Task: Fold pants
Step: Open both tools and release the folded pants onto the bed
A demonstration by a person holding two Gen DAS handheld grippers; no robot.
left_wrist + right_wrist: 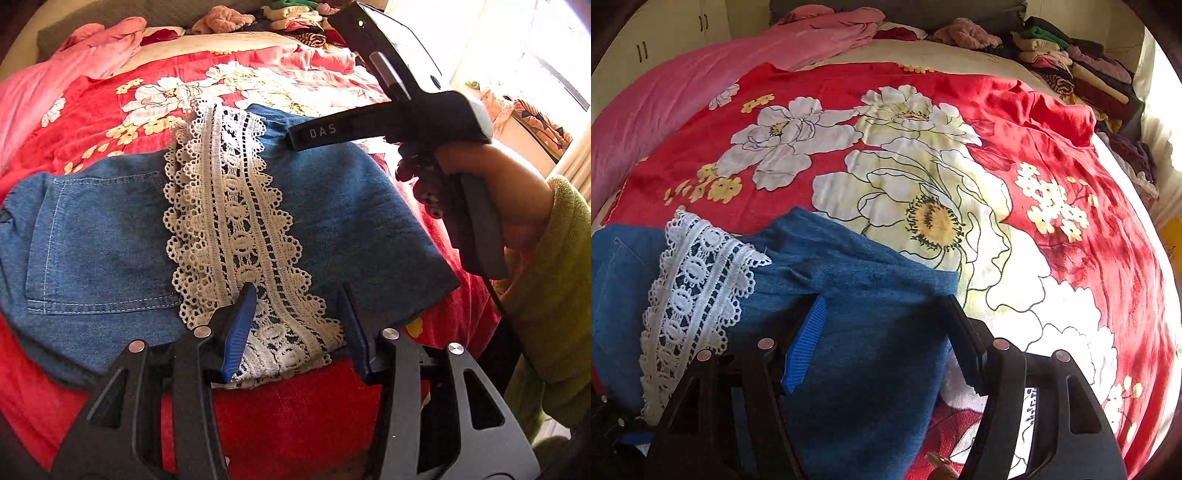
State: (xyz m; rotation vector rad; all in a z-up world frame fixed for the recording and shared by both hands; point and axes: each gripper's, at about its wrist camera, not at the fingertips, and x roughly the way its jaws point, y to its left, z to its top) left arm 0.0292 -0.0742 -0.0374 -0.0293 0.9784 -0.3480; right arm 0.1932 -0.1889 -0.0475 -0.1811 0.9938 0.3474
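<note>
Blue denim pants (110,236) with a wide white lace band (229,229) lie folded on the red flowered bedspread (122,110). My left gripper (299,306) is open, its blue-padded fingers just above the near end of the lace, holding nothing. My right gripper (886,317) is open over the right part of the denim (864,332), with the lace (690,295) to its left. The right gripper's black body (406,110) and the hand holding it show in the left wrist view, above the pants' right edge.
A pink blanket (683,92) lies along the bed's left side. A pile of mixed clothes (1071,70) sits at the far right by the head of the bed. A bright window (535,55) is on the right.
</note>
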